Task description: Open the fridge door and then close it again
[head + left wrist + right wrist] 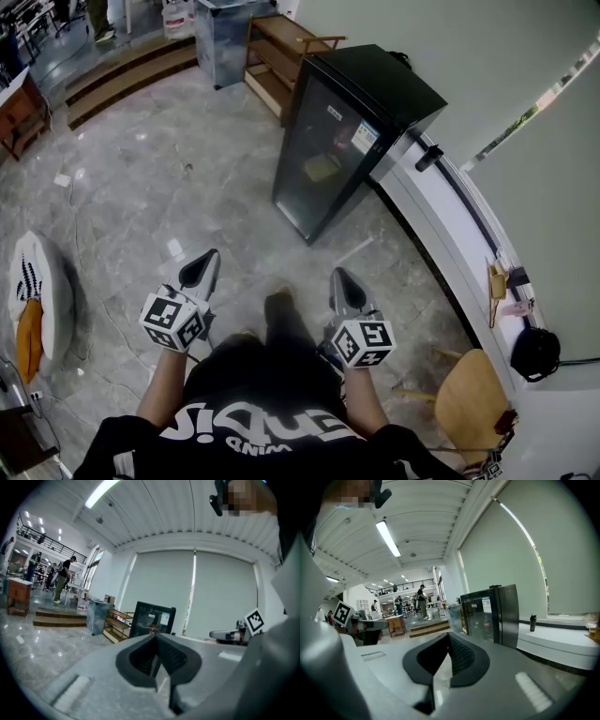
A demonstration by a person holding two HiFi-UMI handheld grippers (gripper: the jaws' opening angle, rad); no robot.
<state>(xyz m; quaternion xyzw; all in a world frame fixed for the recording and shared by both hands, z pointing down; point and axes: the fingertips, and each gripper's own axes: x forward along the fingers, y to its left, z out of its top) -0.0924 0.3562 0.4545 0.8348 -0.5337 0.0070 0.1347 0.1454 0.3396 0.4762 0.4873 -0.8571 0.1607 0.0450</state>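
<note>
Fridge (349,141): black and upright on the grey marble floor (159,178), with its glass-fronted door closed and stickers on the glass.
Left claw (210,255): pressed together with nothing between the tips; it is held well short of the fridge and points toward it.
Right claw (337,275): tips also meet and it is empty; it is well apart from the fridge door and level with the other claw.
Ledge (459,248): white, running along the wall past the fridge's far side.
Bottle (429,157): dark, standing on the ledge just beside the fridge.
Shelf (277,61): an open wooden rack just behind the fridge.
Chair (467,401): wooden, well away from the fridge and beside the ledge.
Shoe (278,302): the person's, on the floor between the two claws and facing the fridge.
</note>
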